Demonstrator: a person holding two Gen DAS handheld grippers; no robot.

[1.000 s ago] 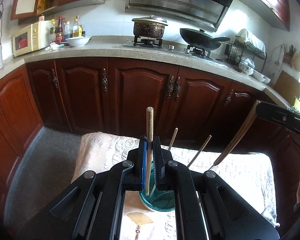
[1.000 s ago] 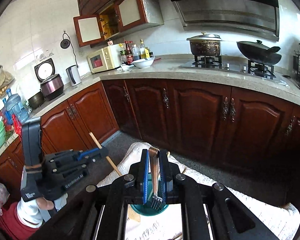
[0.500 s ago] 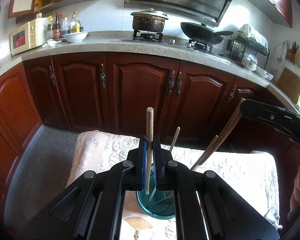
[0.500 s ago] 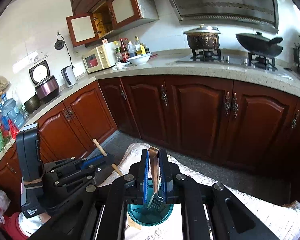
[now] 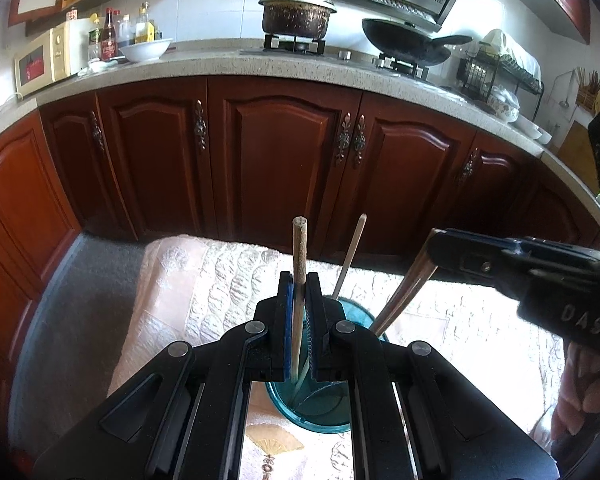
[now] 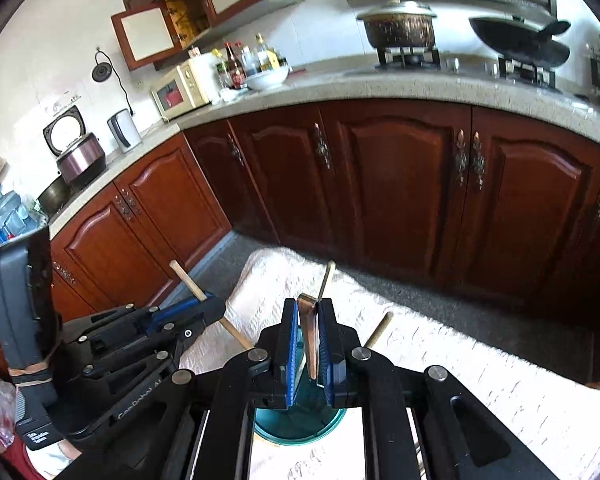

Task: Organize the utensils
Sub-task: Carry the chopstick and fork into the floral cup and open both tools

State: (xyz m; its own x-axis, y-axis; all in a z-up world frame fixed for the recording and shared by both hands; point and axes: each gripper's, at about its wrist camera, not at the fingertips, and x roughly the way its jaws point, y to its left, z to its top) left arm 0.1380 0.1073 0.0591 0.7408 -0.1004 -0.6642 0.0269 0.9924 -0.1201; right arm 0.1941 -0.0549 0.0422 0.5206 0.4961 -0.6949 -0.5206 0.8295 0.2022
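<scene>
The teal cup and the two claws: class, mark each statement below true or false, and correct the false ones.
1. The left claw is shut on a pale stick-like utensil. True.
2. The right claw is open and empty. False: it is shut on a brown-handled utensil.
3. The teal cup lies tipped on its side. False: it stands upright on the pale cloth.
4. A pot and a wok sit on the stove. True.
5. Another thin utensil already leans in the cup. True.
</scene>
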